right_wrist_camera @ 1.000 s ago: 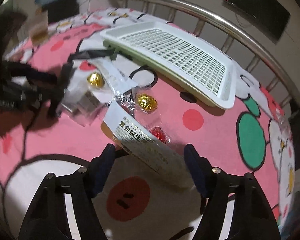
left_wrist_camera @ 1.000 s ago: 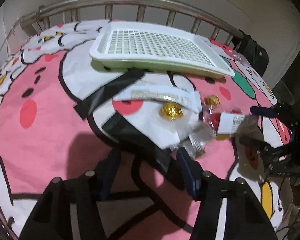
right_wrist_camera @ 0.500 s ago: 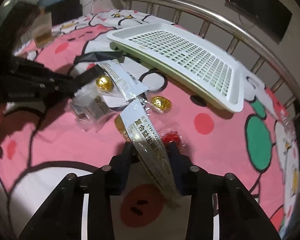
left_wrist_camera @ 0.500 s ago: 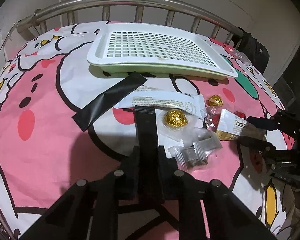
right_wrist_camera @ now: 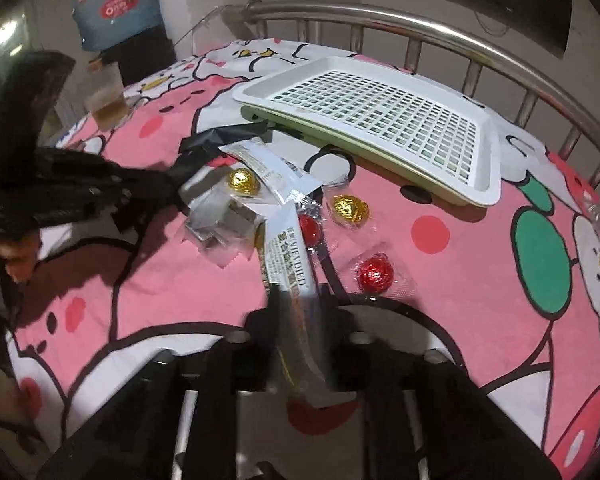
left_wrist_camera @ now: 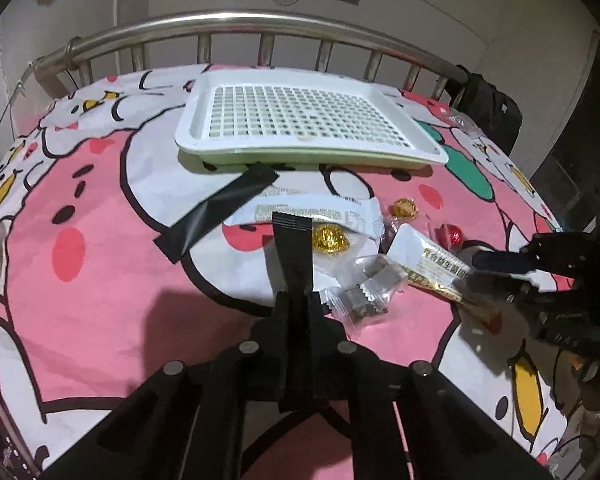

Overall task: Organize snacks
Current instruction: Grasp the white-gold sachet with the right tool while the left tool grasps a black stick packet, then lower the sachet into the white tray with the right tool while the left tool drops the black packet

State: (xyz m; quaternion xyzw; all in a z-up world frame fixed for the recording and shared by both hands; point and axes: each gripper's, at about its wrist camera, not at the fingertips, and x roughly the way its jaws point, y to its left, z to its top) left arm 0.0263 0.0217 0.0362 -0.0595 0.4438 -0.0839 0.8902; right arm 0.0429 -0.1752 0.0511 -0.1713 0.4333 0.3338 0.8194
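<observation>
Left wrist cam: left gripper [left_wrist_camera: 296, 300] jaws clamped on a flat matte black sachet [left_wrist_camera: 293, 248], sticking up over the pink cartoon bedsheet [left_wrist_camera: 100, 280]. White plastic grid tray [left_wrist_camera: 300, 120] sits near the headboard edge w/ nothing in it.

Right wrist cam: right gripper [right_wrist_camera: 300, 320] pinching a glossy white-n-gold sachet [right_wrist_camera: 290, 256]. Foil balls, gold [right_wrist_camera: 242, 182] & red [right_wrist_camera: 376, 274], lie loose btw grippers & tray [right_wrist_camera: 380, 112].
</observation>
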